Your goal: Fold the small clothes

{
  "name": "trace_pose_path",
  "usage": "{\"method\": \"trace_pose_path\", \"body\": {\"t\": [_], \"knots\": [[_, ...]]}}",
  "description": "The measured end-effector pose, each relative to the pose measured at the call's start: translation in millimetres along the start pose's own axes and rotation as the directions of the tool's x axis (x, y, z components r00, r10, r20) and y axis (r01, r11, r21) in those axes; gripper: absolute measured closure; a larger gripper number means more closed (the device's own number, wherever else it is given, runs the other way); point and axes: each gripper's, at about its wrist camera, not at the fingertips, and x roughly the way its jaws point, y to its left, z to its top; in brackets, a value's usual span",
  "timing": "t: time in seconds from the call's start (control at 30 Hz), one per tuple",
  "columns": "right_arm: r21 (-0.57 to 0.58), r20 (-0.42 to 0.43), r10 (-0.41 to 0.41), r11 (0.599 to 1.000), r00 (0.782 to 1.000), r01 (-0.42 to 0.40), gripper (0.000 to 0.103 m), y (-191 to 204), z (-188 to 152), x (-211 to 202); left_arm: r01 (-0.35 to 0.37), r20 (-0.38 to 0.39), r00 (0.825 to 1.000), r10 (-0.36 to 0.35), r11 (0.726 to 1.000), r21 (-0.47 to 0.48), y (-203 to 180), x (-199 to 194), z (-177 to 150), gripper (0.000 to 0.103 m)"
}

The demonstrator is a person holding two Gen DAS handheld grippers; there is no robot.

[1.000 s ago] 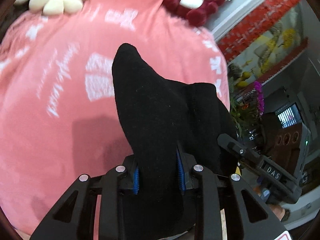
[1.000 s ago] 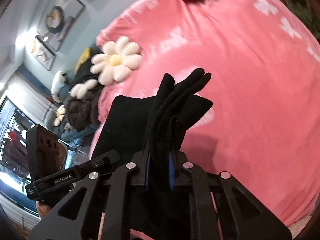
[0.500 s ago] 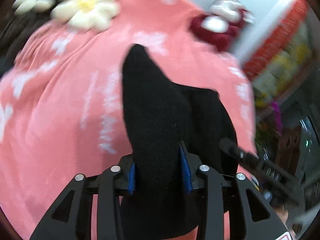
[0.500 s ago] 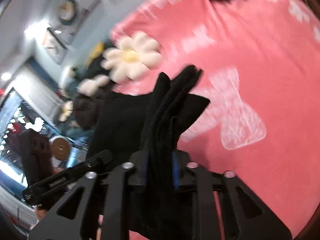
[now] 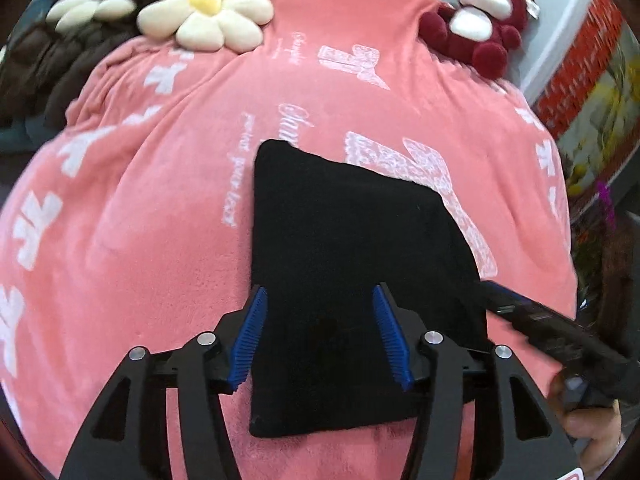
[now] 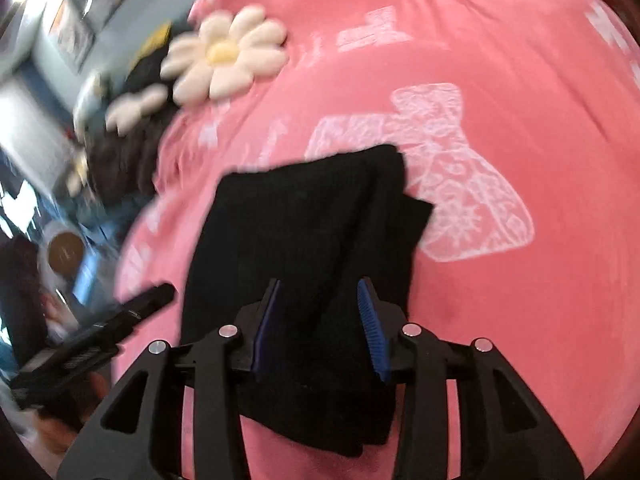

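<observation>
A small black garment (image 5: pixel 344 264) lies folded flat on the pink blanket (image 5: pixel 160 220). My left gripper (image 5: pixel 320 336) is open, its blue pads (image 5: pixel 250 336) standing apart on either side of the cloth's near part. In the right wrist view the same black garment (image 6: pixel 312 232) lies on the blanket (image 6: pixel 520 160). My right gripper (image 6: pixel 318 330) is open too, its blue pads (image 6: pixel 370 330) spread over the cloth's near edge. The right gripper's body shows at the right of the left wrist view (image 5: pixel 560 340).
A cream daisy cushion (image 5: pixel 204 8) and a dark brown quilted jacket (image 5: pixel 48 60) lie at the far left. A red and white plush toy (image 5: pixel 480 24) sits at the far right by the wall. The blanket's right edge drops off toward flowers (image 5: pixel 600 200).
Both grippers were shut on the raised black garment. They have lowered it onto the blanket and opened, and the cloth now lies flat.
</observation>
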Motion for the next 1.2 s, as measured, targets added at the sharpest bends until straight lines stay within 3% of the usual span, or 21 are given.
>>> {"method": "trace_pose_path", "body": {"t": [0.07,0.13,0.17,0.2,0.27,0.3,0.4,0.67,0.93,1.2], "knots": [[-0.046,0.000,-0.062,0.997,0.998,0.062,0.069,4.1,-8.0,4.4,-0.017,-0.010,1.000,0.017,1.000,0.025,-8.3,0.9,-6.2,0.045],[-0.069,0.084,-0.109,0.991,0.990,0.115,0.065,11.0,-19.0,-18.9,-0.026,-0.023,0.999,0.027,0.999,0.033,-12.3,0.9,-16.3,0.042],[-0.068,0.110,-0.120,0.989,0.987,0.128,0.058,12.3,-23.6,-26.4,-0.034,-0.025,0.999,0.035,0.999,0.036,-12.9,0.8,-20.8,0.039],[-0.055,0.163,-0.142,0.987,0.976,0.153,0.041,13.0,-33.2,-40.0,-0.053,-0.024,0.998,0.054,0.998,0.047,-14.1,0.3,-28.6,0.037],[-0.028,0.245,-0.189,0.979,0.951,0.201,0.026,12.2,-51.1,-58.4,-0.067,-0.026,0.997,0.068,0.997,0.043,-15.6,0.3,-40.7,0.036],[-0.017,0.272,-0.223,0.971,0.936,0.237,0.024,10.3,-63.1,-63.8,-0.062,-0.034,0.997,0.064,0.997,0.035,-16.4,0.7,-47.8,0.036],[0.016,0.226,-0.288,0.956,0.931,0.292,0.022,0.1,-87.4,-62.1,-0.070,-0.053,0.996,0.070,0.998,0.003,-15.6,2.2,-69.0,0.036],[0.137,0.146,-0.348,0.934,0.926,0.329,0.022,-21.6,-132.5,-59.6,-0.119,-0.070,0.990,0.122,0.992,0.050,-19.7,-3.1,-101.7,0.036],[0.100,0.120,-0.361,0.931,0.925,0.351,0.019,-6.1,-159.2,-61.4,-0.137,-0.051,0.988,0.145,0.982,0.129,-35.6,-7.0,-127.1,0.036],[0.066,0.087,-0.359,0.933,0.929,0.354,0.018,-2.2,-178.8,-59.1,-0.166,-0.027,0.985,0.170,0.981,0.103,-35.8,-4.7,-146.2,0.036]]}}
